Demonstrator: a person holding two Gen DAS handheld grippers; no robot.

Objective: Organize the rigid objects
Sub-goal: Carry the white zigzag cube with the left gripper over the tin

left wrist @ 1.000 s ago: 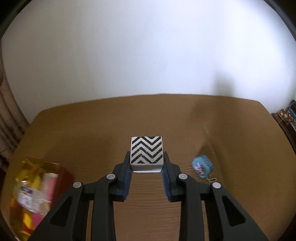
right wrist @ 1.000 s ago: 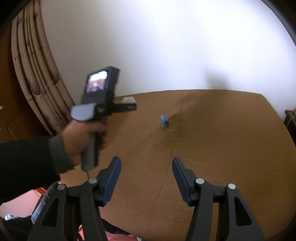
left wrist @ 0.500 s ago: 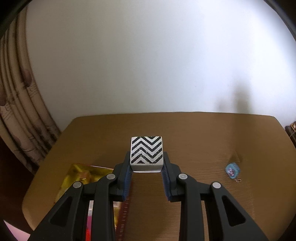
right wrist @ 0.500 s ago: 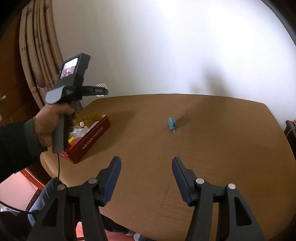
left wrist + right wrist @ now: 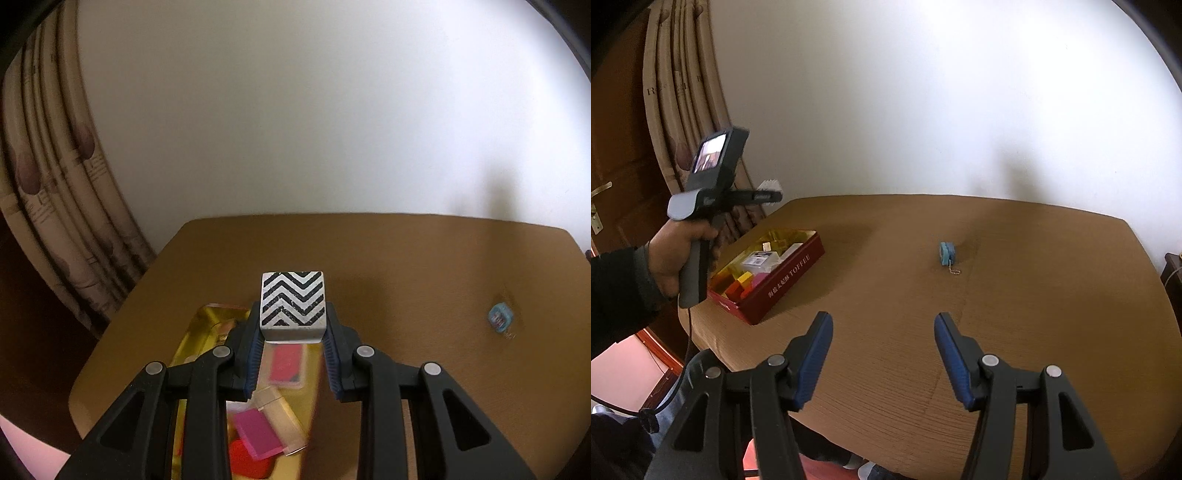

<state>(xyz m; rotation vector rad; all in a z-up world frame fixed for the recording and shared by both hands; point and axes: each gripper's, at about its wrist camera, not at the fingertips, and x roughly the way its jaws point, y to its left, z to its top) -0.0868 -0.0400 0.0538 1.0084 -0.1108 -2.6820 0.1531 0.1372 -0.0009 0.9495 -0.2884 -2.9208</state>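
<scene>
Left wrist view: the left gripper [image 5: 293, 334], tilted downward, clamps a chevron-patterned block [image 5: 293, 304] above the open red toffee tin [image 5: 783, 275] at the surface's [image 5: 997, 295] corner. Right gripper [image 5: 882, 328] hovers unclenched, empty; a blue keychain charm [image 5: 947, 254] lies well apart.

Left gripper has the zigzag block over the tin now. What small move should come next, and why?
Probably lower it a little, then open. The left gripper holds the chevron block above the red tin, which already holds other pieces; it looks too high to drop gently.

White wall [image 5: 923, 92], patterned curtain [image 5: 55, 184], wooden door [image 5: 613, 166]
</scene>
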